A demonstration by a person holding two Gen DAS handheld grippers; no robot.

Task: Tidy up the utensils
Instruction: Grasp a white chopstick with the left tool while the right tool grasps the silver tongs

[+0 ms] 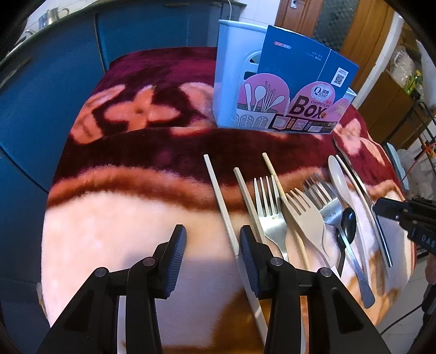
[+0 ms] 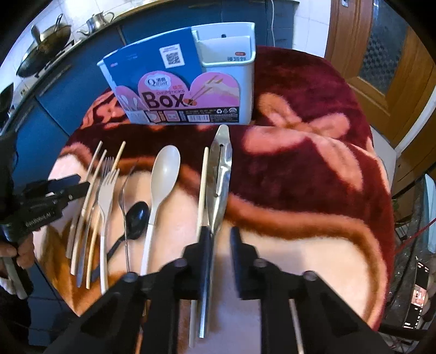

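Where the table is draped in a plush maroon-and-pink flowered blanket (image 1: pixel 114 174), everything for the job sits on that cloth. Blue cabinets (image 1: pixel 49 89) stand behind it, and a wok (image 2: pixel 43 46) and a kettle (image 2: pixel 99 20) show on the counter in the right wrist view.

At the far edge of the blanket a pale blue utensil holder (image 1: pixel 234 68) stands upright, its front wrapped by a blue and pink cardboard sleeve (image 2: pixel 177 89) printed "Box".

Nearer the cameras the utensils lie in a loose row, handles toward the grippers. From the right wrist view, a steel knife (image 2: pixel 220 174) lies furthest right, with a single pale chopstick (image 2: pixel 203 188) just beside it. Left of those lies a beige spoon (image 2: pixel 160 179), then a small black spoon (image 2: pixel 136 217), which touches the beige spoon's handle. Further left sit a beige fork (image 2: pixel 107 190), 2 steel forks (image 1: pixel 268 209) and more chopsticks (image 1: pixel 220 196), several overlapping.

Over the left end of the row the left gripper (image 1: pixel 213 238) hovers with its jaws apart, 1 chopstick passing between the blue pads (image 1: pixel 177 250) without being pinched. The right gripper (image 2: pixel 220 239) is low over the knife handle, jaws apart, its left finger (image 2: pixel 204 245) over the handle and nothing clamped.
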